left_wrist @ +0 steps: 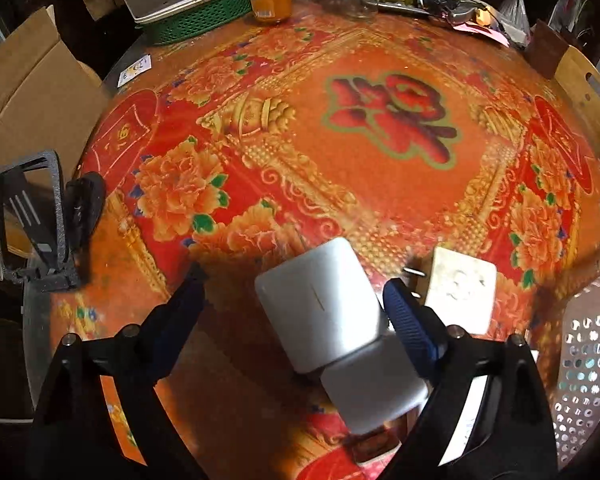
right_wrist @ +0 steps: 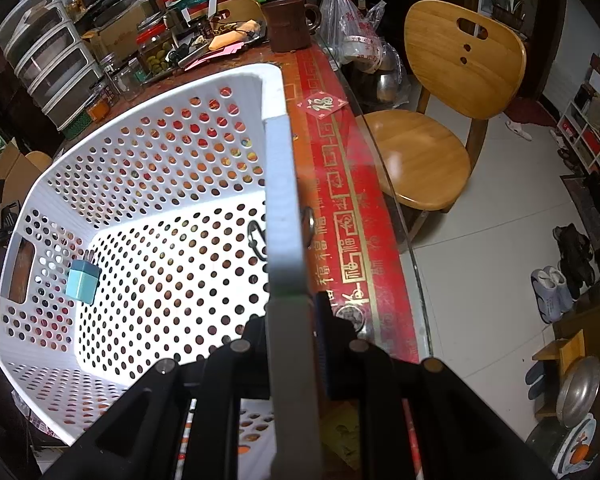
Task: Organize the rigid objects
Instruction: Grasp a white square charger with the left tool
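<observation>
In the left wrist view my left gripper [left_wrist: 296, 292] is open just above the red patterned table [left_wrist: 340, 80]. A silver folded metal stand [left_wrist: 324, 320] lies between its fingers, against the right blue pad [left_wrist: 410, 324]. A white wall plug adapter [left_wrist: 460, 292] lies right of it. In the right wrist view my right gripper [right_wrist: 292, 320] is shut on the rim [right_wrist: 282, 200] of the white perforated basket [right_wrist: 140, 208]. Inside the basket lie a light-blue charger block [right_wrist: 83, 286] and a black clip [right_wrist: 256, 238].
A black phone stand [left_wrist: 36, 216] sits at the table's left edge. Jars [left_wrist: 270, 0], a green basket [left_wrist: 200, 20] and clutter line the far side. The white basket's wall [left_wrist: 588, 368] is at the right. A wooden chair [right_wrist: 440, 128] stands beyond the table's glass edge.
</observation>
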Available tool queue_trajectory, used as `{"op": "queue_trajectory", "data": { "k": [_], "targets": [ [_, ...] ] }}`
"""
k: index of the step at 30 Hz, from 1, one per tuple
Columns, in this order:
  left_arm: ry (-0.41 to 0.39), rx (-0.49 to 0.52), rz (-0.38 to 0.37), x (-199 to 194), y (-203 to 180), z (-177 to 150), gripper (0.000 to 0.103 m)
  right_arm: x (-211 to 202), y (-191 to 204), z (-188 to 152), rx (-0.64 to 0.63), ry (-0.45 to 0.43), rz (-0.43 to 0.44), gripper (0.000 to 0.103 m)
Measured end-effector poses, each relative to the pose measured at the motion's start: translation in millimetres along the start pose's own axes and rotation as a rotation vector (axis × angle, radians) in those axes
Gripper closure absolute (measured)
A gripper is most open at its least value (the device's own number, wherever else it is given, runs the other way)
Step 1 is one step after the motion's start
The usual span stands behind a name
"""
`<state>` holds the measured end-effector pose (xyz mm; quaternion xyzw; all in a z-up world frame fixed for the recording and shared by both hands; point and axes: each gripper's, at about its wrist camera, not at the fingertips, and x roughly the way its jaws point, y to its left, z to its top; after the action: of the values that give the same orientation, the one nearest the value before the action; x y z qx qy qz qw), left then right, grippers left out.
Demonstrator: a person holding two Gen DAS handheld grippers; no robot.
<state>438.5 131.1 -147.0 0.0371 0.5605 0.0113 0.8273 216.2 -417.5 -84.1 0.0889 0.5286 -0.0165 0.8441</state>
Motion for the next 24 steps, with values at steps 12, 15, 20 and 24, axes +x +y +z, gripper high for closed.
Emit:
{"op": "queue_trajectory", "data": {
  "k": [12,15,20,24],
  "targets": [
    [0.005,0.050,0.044,16.0,-20.2,-3.7,0.035,0.5,0.7,1.0,-0.004,0.004,-0.010,0.089],
    [-0.053,0.066,0.054,-0.1,-24.5,-5.2,0.035,0.4,0.6,1.0,-0.005,0.004,-0.009,0.089],
    [-0.190,0.112,0.122,-47.3,-36.9,-4.9,0.035,0.5,0.7,0.7,-0.006,0.004,-0.007,0.089],
    [-0.286,0.169,0.134,-99.1,-54.1,-3.8,0.035,0.6,0.8,0.3,-0.008,0.003,-0.004,0.089]
  ]
}}
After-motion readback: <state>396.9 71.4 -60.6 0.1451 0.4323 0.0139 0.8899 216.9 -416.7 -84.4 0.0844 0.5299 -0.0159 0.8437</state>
